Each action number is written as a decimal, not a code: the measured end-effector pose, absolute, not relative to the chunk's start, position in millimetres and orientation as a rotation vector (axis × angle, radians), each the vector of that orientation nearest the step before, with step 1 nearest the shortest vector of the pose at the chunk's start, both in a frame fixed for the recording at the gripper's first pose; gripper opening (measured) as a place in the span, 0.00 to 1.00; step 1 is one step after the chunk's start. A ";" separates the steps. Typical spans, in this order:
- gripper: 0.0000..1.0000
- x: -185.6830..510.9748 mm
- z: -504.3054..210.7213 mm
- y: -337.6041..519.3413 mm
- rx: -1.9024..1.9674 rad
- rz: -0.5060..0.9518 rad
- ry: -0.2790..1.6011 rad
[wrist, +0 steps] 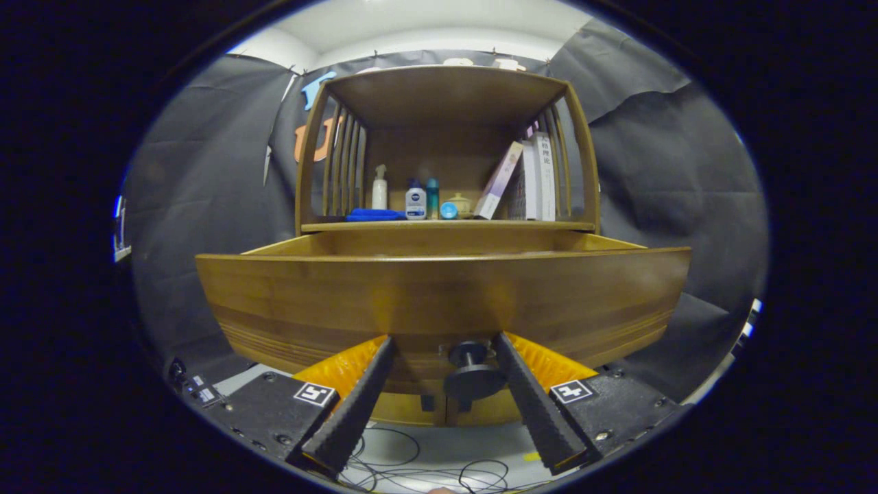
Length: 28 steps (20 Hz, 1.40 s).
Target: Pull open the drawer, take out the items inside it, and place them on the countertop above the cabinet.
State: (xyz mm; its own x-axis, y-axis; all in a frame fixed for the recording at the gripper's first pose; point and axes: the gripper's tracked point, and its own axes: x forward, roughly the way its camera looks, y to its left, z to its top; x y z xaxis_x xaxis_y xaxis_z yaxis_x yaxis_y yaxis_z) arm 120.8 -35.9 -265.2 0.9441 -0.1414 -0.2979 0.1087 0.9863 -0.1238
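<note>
Drawer [439,295]: pulled out from the cabinet, step one apparently done; contents hidden behind its front. Tongs [442,353]: spread apart, released, either side of the knob [472,370], gripping nothing. Remaining: lift items onto the surface [446,225] above.

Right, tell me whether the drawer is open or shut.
Open: the drawer stands out from the cabinet, its knob between the open claw fingers.

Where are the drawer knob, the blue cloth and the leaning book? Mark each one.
drawer knob [473,376], gripper view, round front face, between the open fingers.
blue cloth [374,215], gripper view, folded top.
leaning book [499,180], gripper view, its cover.
</note>
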 end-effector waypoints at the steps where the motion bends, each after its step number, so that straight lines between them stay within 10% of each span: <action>1: 0.99 127.7 -265.2 -36.0 -0.107 -0.130 0.312; 28: 1.00 309.1 -278.3 -51.8 -0.160 -0.180 0.387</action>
